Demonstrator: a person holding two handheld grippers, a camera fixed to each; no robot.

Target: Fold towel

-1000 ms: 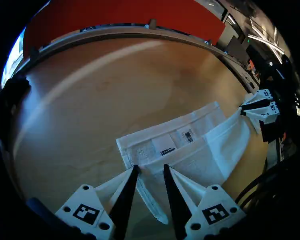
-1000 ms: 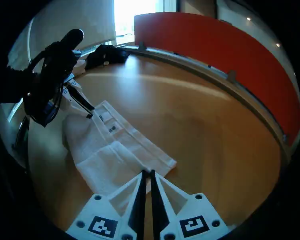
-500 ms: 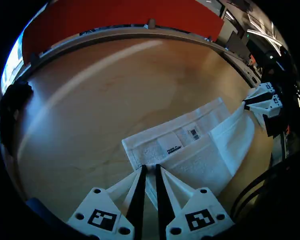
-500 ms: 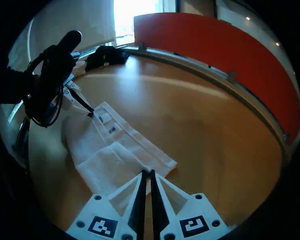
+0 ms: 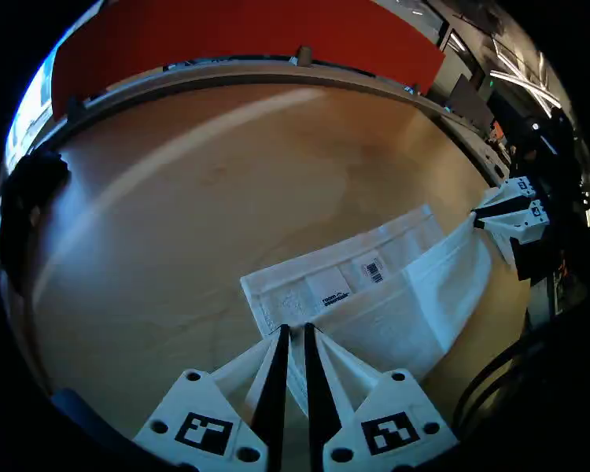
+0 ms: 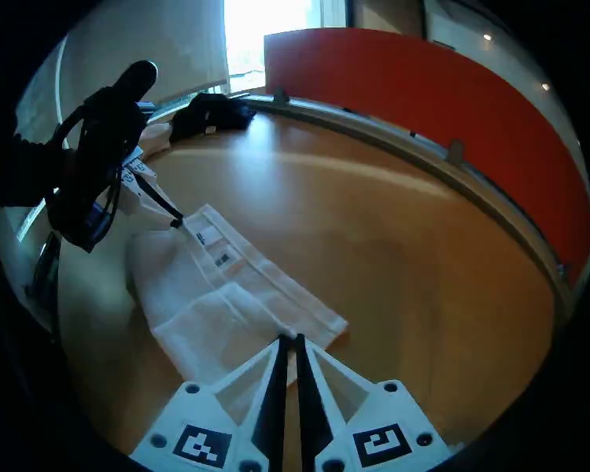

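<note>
In the left gripper view, the left gripper (image 5: 295, 334) at six o'clock and the right gripper (image 5: 477, 220) at three o'clock are each pinching a corner of the towel (image 5: 389, 307), which is lying on the surface (image 5: 177, 197). I judge that carrying both corners level toward twelve o'clock is giving the squarest fold.

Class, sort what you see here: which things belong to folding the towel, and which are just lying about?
In the job: white towel; left gripper and right gripper, each pinching its edge.
Lying about: dark bundle at the far edge of the table; red panel behind it.
</note>
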